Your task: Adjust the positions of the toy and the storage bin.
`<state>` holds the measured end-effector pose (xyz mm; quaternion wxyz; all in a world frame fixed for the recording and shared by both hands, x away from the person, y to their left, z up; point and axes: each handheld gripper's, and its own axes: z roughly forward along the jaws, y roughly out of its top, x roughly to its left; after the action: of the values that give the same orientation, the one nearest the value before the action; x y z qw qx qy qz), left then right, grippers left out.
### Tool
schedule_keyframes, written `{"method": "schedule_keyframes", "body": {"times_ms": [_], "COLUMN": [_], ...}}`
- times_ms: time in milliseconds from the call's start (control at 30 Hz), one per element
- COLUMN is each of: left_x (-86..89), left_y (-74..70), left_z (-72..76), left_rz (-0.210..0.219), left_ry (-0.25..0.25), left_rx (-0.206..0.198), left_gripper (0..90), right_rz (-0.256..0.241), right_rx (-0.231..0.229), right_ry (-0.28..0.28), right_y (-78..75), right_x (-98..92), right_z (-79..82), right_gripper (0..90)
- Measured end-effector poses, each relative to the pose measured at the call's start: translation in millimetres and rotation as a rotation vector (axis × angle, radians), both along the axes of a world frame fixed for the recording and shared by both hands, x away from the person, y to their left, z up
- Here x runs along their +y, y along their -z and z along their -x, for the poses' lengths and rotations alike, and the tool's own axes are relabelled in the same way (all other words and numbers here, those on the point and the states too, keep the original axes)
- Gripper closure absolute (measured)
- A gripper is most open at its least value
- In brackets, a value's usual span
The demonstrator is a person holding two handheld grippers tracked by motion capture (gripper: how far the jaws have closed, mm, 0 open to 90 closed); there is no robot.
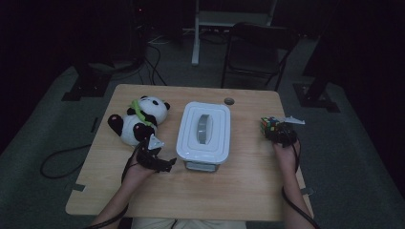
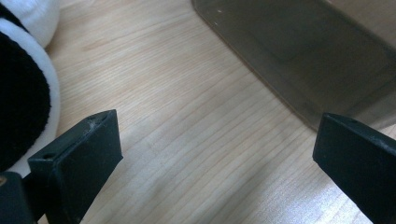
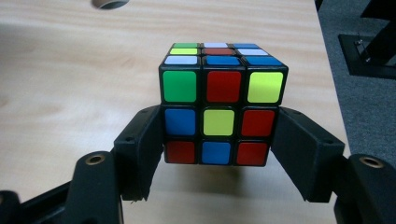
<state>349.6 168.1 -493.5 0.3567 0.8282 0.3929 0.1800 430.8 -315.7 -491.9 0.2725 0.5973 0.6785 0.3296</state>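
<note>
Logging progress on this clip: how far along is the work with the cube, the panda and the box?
Done: the right gripper has its jaws against both sides of the Rubik's cube, at the table's right edge. In hand: that grip. Left: the white box is lidded, the panda lies beside it, and the left gripper is open over bare wood.

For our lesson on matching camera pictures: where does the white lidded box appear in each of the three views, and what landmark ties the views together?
High view: the white lidded box sits mid-table, between the panda toy and the puzzle cube.
Left gripper view: its wall fills the upper right, beyond the open jaws.
Right gripper view: the box is not in this picture.
Shared landmark: the round hole in the tabletop, also at the right gripper view's top left.
</note>
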Motion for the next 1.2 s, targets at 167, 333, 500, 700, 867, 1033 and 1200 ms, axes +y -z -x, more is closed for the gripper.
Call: {"method": "schedule_keyframes", "body": {"times_ms": [167,333,500,700,867,1033,1200], "left_x": [3.7,6.8,8.2,7.2,6.6,4.0,3.2], "left_y": [-2.8,-4.6,-5.8,-4.9,-2.7,-1.7,-1.6], "left_z": [1.1,3.1,5.0,6.0,6.1,5.9,5.6], "left_rz": [0.003,0.005,0.004,0.002,0.002,0.001,0.006], "left_ry": [-0.010,-0.017,-0.018,-0.013,-0.012,-0.007,-0.004], "left_rx": [-0.007,-0.011,-0.013,-0.007,-0.003,-0.001,0.000], "left_gripper": [1.9,1.9,1.9,1.9,1.9,1.8,1.9], "right_rz": [0.009,0.001,-0.017,-0.045,-0.073,-0.046,-0.019], "right_rx": [-0.014,-0.022,-0.023,0.001,-0.034,-0.053,-0.027], "right_ry": [-0.018,-0.024,-0.012,-0.010,0.004,-0.003,-0.008], "right_y": [8.5,15.1,20.7,22.6,16.4,5.4,5.8], "right_x": [-0.1,-1.9,-8.3,-16.2,-21.4,-20.2,-11.8], "right_z": [34.8,67.2,97.6,122.8,135.2,125.8,107.0], "right_gripper": [34.4,34.3,34.3,33.7,26.5,16.4,18.5]}}
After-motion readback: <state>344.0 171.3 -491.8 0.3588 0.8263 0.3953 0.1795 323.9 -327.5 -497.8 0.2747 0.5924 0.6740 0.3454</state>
